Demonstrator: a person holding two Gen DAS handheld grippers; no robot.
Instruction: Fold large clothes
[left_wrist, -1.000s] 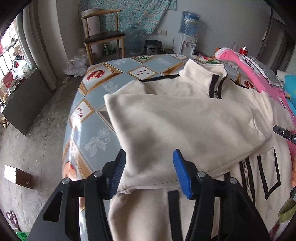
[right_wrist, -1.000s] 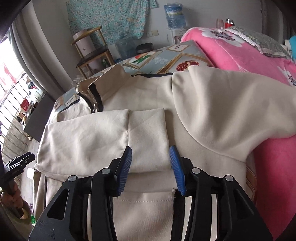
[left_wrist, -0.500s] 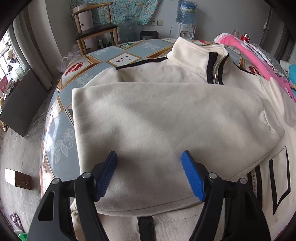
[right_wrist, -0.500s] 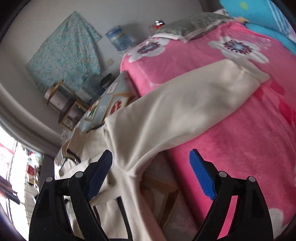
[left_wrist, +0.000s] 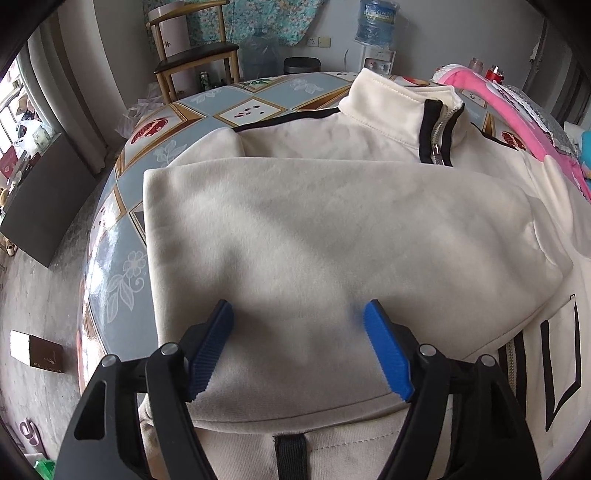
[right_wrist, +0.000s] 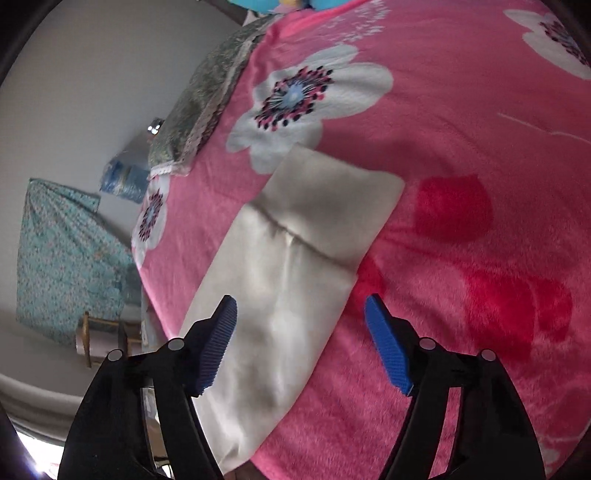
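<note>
The cream jacket (left_wrist: 332, 240) lies on the patterned table (left_wrist: 122, 266), one sleeve (right_wrist: 291, 266) stretched onto the pink blanket (right_wrist: 461, 147) beside it. Above the jacket the left gripper (left_wrist: 299, 332) stands apart, gripping nothing. Over that sleeve the right gripper (right_wrist: 301, 332) is closing, pads clear of the cloth.

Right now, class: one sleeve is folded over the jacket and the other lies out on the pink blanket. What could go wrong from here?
1. The right gripper, closing over the loose sleeve, may pinch the plush blanket too.
2. Pulling that sleeve across could drag the jacket askew on the table.
3. The left gripper is open, so the folded sleeve lies unpinned and may slip.
</note>
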